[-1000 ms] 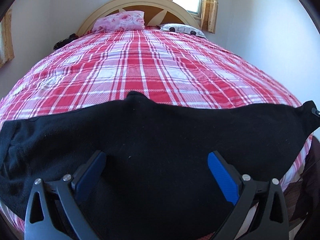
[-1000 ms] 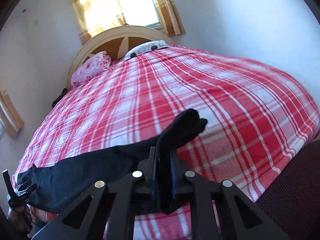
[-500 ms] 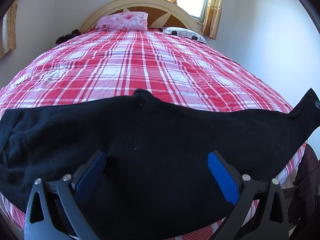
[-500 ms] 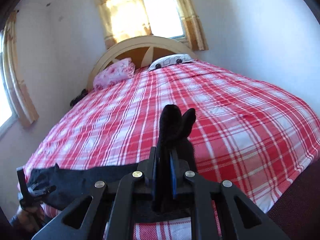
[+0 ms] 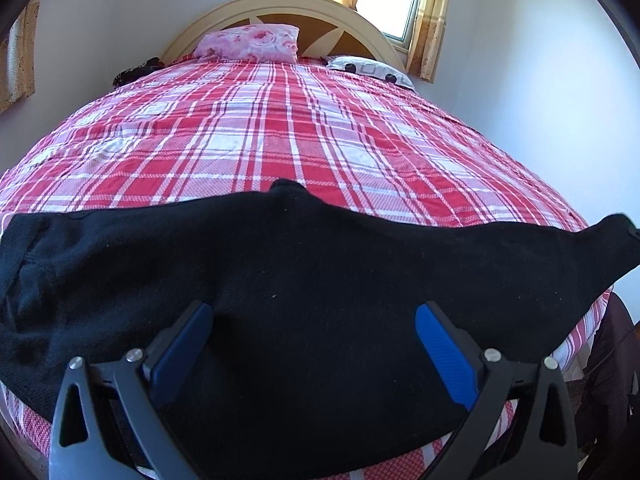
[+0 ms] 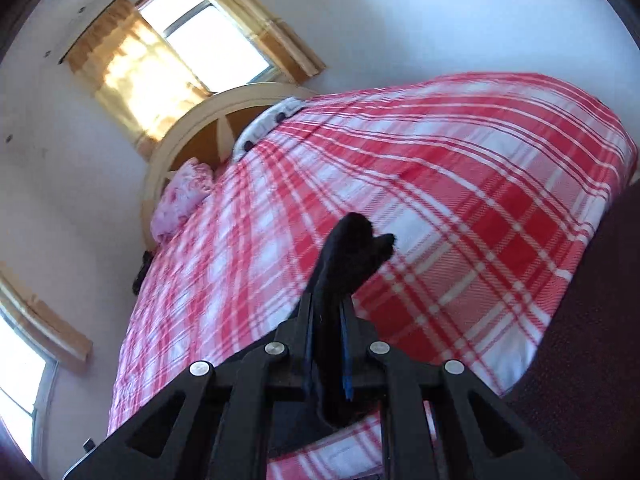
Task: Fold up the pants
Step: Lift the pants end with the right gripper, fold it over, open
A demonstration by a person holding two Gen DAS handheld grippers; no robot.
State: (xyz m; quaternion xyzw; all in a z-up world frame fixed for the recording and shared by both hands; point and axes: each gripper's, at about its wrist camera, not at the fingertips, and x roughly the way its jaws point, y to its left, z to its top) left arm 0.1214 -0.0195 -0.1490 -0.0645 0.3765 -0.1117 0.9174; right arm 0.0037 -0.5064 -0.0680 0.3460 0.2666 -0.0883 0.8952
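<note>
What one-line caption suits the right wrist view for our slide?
Right gripper, jaws shut on black pants, above a red plaid bed.

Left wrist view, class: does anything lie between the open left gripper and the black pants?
Nothing visible does. The left gripper hangs open directly over the black pants, which are spread across the plaid bedspread.

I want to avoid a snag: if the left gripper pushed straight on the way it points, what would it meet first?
Probably the black fabric pants spread directly ahead of the open left gripper, lying on the red plaid bedspread; depth is unclear.
</note>
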